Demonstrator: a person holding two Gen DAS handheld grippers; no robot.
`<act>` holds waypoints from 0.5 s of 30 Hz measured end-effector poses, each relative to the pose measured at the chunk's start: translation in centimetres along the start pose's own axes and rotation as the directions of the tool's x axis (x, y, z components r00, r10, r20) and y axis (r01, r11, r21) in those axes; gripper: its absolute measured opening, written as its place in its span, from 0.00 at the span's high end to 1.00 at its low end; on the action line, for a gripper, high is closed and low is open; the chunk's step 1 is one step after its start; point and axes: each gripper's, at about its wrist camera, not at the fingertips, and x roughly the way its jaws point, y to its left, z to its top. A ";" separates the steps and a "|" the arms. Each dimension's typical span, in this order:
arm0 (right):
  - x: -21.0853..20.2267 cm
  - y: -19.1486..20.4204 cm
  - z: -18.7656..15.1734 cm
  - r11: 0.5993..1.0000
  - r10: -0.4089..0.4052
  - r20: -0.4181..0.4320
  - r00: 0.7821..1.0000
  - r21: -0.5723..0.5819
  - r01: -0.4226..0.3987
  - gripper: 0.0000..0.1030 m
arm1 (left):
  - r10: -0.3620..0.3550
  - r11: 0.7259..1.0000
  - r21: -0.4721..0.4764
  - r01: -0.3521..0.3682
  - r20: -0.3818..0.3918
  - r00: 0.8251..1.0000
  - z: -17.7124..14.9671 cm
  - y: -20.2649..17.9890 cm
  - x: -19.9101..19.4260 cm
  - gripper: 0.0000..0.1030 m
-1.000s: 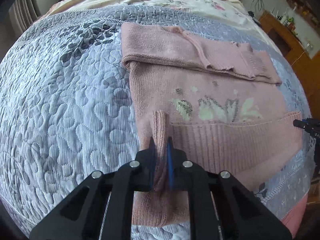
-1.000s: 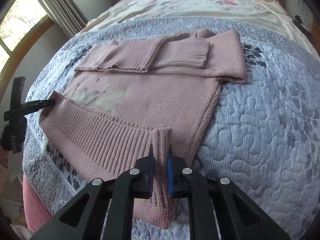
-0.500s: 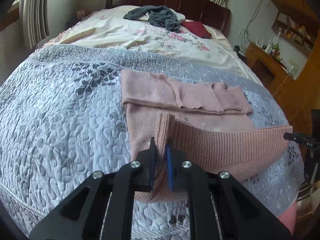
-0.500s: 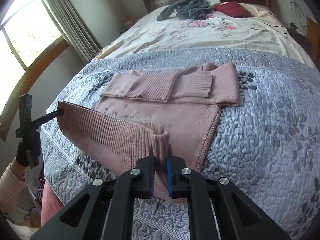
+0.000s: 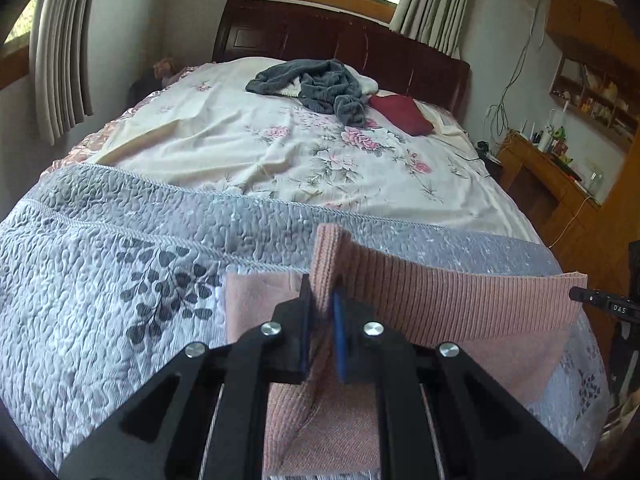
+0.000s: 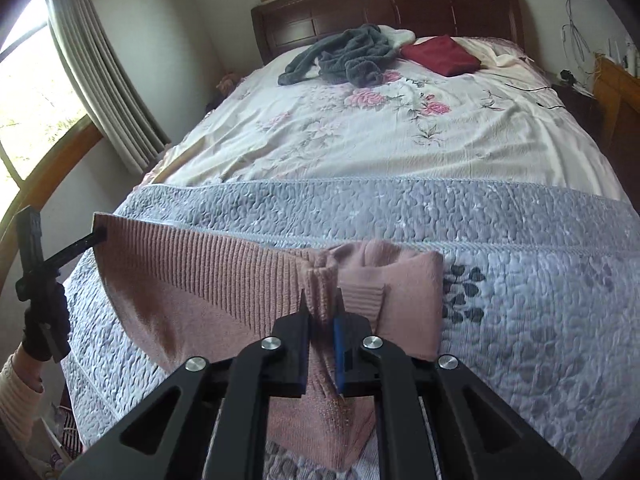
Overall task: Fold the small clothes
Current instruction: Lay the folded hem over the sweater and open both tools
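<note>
A pink knit sweater (image 5: 460, 304) lies on the grey quilt (image 5: 100, 280) at the foot of the bed. Its ribbed hem is lifted off the quilt and stretched taut between both grippers. My left gripper (image 5: 322, 300) is shut on one hem corner, which bunches up between the fingers. My right gripper (image 6: 320, 304) is shut on the other hem corner of the sweater (image 6: 200, 264). Each wrist view catches the other gripper's tip at the frame edge. The raised hem hides most of the sweater's body and folded sleeves behind it.
Beyond the quilt lies a floral sheet (image 6: 380, 120) with a heap of grey clothing (image 6: 344, 56) and a dark red pillow (image 6: 440, 54) near the wooden headboard. A wooden cabinet (image 5: 552, 184) stands to the right of the bed, curtained windows to the left. A gloved hand (image 6: 44, 320) holds the left gripper.
Both grippers have risen and moved forward with the hem, lifting it off the quilt and carrying it toward the sweater's top. The views tilted up toward the headboard.
</note>
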 end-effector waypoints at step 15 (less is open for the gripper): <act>14.9 -3.9 2.4 0.990 -0.123 -0.185 0.975 0.050 0.134 0.91 | 0.148 0.985 -0.051 -0.163 -0.224 0.963 -1.7 3.1 16.2 0.90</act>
